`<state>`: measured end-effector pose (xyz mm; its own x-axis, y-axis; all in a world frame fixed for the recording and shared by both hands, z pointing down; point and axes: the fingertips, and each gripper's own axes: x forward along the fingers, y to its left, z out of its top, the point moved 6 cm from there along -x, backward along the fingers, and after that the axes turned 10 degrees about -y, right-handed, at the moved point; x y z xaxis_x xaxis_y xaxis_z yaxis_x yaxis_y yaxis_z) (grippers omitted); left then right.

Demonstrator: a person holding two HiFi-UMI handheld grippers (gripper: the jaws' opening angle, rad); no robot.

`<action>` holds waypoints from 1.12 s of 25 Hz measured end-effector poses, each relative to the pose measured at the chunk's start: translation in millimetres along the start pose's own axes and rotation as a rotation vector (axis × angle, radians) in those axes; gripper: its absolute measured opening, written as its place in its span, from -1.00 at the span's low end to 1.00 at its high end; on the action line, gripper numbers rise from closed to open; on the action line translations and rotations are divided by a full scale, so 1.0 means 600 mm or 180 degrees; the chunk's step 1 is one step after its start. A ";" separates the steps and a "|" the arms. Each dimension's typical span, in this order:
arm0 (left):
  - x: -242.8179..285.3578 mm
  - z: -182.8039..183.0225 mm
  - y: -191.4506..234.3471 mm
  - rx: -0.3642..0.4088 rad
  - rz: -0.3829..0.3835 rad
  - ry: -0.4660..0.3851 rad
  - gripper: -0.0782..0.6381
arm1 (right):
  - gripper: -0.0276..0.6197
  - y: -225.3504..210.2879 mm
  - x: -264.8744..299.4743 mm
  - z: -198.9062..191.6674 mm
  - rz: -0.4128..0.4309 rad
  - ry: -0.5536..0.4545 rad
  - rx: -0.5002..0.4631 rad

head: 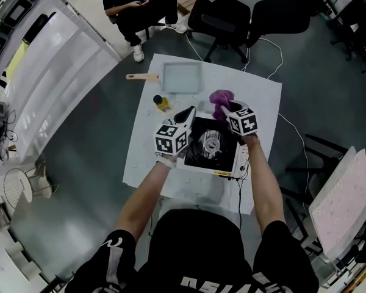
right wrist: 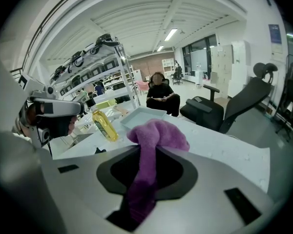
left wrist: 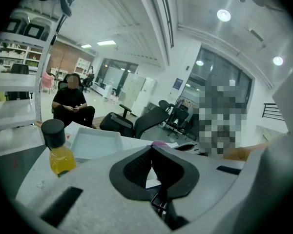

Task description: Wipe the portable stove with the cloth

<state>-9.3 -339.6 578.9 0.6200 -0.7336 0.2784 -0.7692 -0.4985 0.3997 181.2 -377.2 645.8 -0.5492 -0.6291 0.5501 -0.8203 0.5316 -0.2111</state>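
In the head view, the black-topped, white-sided portable stove (head: pixel 210 146) sits on a white-covered table (head: pixel 262 96); the left gripper (head: pixel 188 112) hovers over the stove's left edge, and the right gripper (head: pixel 227 110) is above its far right corner; the fluffy purple cloth (head: pixel 221 97) is bunched just past the stove's far edge, at the right gripper's tips; a small black-capped bottle of yellow liquid (head: pixel 161 103) stands just left of the stove's far corner; a shallow white rectangular tray (head: pixel 182 78) lies farther beyond the stove, with a wooden-handled tool (head: pixel 141 77) to its left; a seated person in black (head: pixel 140 5) and black office chairs (head: pixel 219 17) are well beyond the stove. In the left gripper view, the black pads (left wrist: pixel 136 167) meet at their tips with nothing between them; the bottle and tray lie ahead to the left. In the right gripper view, the jaws are clenched on the purple cloth, which runs up between them and flops over their tips.
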 end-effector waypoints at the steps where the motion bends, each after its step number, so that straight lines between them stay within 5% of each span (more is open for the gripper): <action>1: 0.003 -0.002 -0.008 -0.0002 -0.0001 0.0004 -0.76 | -0.66 -0.005 -0.006 -0.003 -0.0007 -0.0005 0.0014; 28: 0.051 -0.029 -0.156 0.0147 -0.0014 -0.0001 -0.76 | -0.66 -0.133 -0.158 -0.084 -0.0229 -0.0093 0.0233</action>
<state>84.4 -307.1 565.3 0.6233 -0.7315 0.2764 -0.7728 -0.5224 0.3602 306.8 -331.3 651.4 -0.4919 -0.6810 0.5425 -0.8667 0.4422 -0.2309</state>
